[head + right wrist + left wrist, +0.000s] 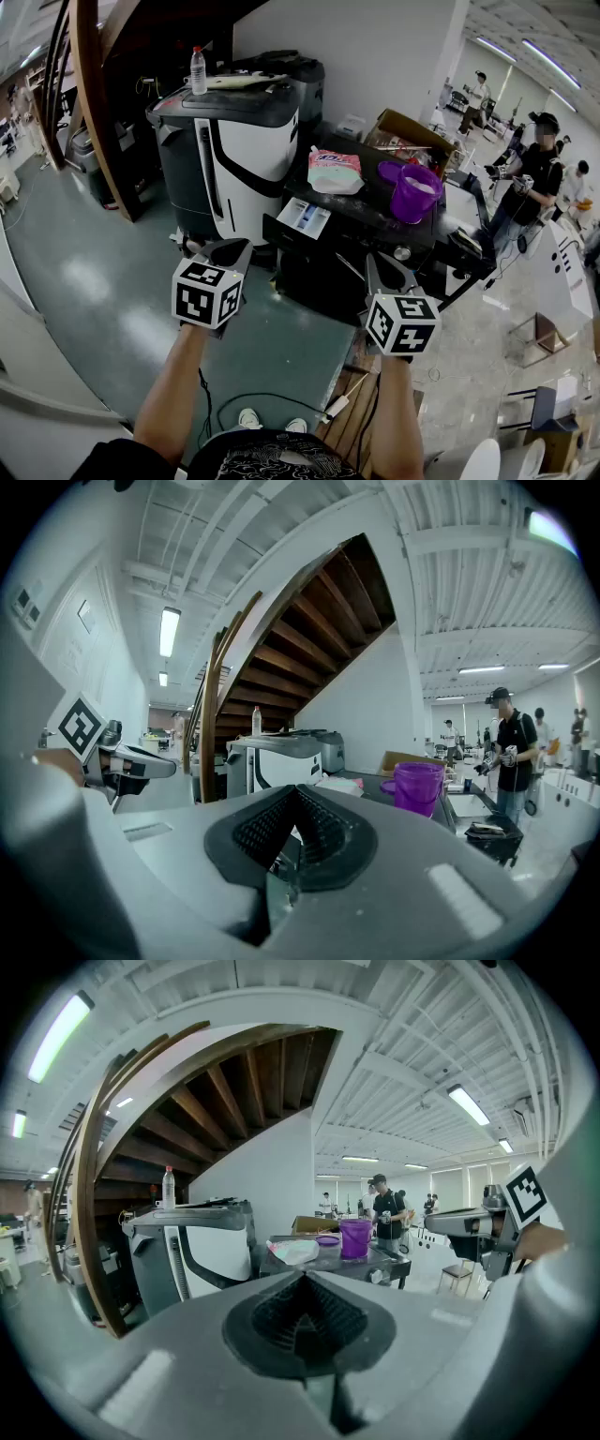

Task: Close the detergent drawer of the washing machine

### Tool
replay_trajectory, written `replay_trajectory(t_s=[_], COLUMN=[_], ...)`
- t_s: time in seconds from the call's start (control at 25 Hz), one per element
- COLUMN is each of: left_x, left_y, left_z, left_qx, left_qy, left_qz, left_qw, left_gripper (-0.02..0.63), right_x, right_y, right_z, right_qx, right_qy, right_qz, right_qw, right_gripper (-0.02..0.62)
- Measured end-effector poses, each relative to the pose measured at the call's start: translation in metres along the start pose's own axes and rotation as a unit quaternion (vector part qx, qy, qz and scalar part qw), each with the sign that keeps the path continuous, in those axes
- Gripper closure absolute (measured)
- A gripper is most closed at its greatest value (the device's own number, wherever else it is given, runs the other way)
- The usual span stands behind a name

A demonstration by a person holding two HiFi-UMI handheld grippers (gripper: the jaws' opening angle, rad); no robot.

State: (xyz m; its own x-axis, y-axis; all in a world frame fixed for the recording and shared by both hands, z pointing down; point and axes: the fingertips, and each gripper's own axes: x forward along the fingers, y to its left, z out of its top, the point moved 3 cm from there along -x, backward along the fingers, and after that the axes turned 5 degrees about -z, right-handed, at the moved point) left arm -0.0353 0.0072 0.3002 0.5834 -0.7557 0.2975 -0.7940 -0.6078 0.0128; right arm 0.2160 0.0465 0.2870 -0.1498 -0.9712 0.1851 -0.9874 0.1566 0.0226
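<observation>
So, nothing looks to have been touched yet. The detergent drawer [302, 218] is seen pulled out of the front of the black washing machine [367, 217], at its upper left corner in the head view, and both grippers are held well short of it. The left gripper [228, 251] is clenched, with nothing caught between the pads. Same deal on the right gripper [386, 272]: pads pressed together, empty.

What could go wrong, tbh: the drawer would probably be pushed in with a closed tip. If that push is landed off to one side, the drawer could be skewed on its rails and jammed halfway. If the tip is brought in too high, the detergent pouch [335, 172] lying on the machine's top just behind the drawer could get shoved. The purple jug [415, 193] near it might then be knocked over. The smooth drawer face could also be slipped off by a hard tip.

Writing-wise, not much can be offered. Pink and blue print is seen on the pouch, but it can't be read. The label on the bottle [198, 70] atop the grey and white unit [246, 141] is too small. Only black-and-white square markers are carried on the gripper cubes.
</observation>
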Motion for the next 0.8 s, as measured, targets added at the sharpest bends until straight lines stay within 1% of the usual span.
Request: replay_trajectory(t_s=[0.36,0.8], left_x=[-0.0029,-0.0052], left_y=[-0.0012,0.0021], left_z=[-0.0032,-0.0044], left_qx=[0.0,-0.001], left_qy=[0.002,0.0], left_qz=[0.0,0.002], left_qw=[1.0,1.0], left_gripper=[0.606,0.606], right_x=[-0.003,-0.0015], right_y=[0.0011,0.0095], right_z=[-0.0018,-0.005], right_qx=[-0.001,-0.006], right_qy=[-0.002,0.001], right_qz=[-0.002,0.006], right_qw=[1.0,1.0], right_gripper=[0.566,0.501])
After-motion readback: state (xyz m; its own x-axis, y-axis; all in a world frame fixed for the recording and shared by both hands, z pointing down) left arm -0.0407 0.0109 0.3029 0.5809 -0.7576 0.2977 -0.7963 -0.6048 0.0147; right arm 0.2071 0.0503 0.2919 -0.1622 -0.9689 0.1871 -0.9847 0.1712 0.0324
